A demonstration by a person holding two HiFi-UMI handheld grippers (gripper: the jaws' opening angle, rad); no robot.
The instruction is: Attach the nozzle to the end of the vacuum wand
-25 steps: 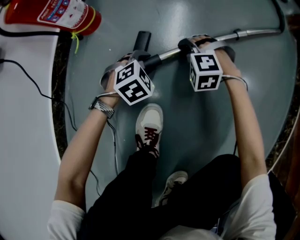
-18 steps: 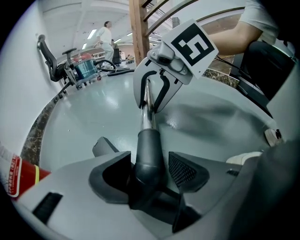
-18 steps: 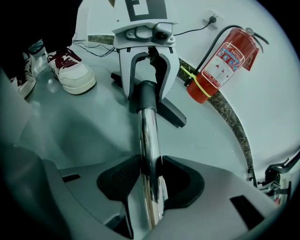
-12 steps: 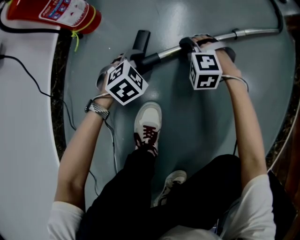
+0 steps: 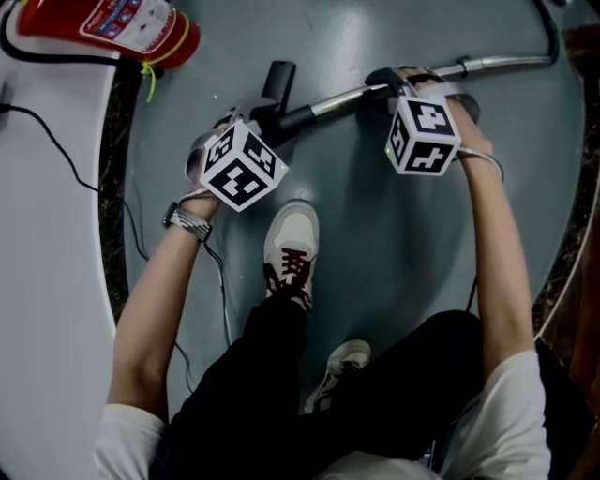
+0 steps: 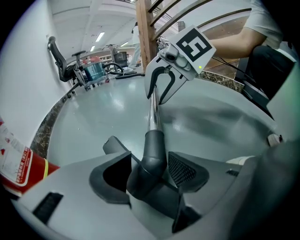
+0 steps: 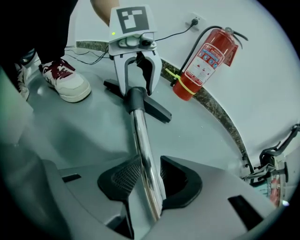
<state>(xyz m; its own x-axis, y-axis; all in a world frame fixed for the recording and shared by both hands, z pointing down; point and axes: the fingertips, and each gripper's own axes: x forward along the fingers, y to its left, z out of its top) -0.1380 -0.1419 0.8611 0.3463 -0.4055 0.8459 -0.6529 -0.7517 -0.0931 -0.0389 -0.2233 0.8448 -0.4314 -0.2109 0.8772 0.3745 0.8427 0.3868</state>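
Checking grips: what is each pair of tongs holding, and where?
The right tongs grip the vacuum wand on its chrome tube. The left tongs have just been opening: the nozzle stands between them at its neck, ungripped.

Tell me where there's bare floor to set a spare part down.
Bare floor lies between the shoe and the right forearm, below the wand, and above the wand beside the fire extinguisher. It is crowded around the nozzle.

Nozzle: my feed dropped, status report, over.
Left gripper just opened, nozzle loose between jaws. Right gripper shut on wand. Joint looks seated. Shoe nearby, not touching.
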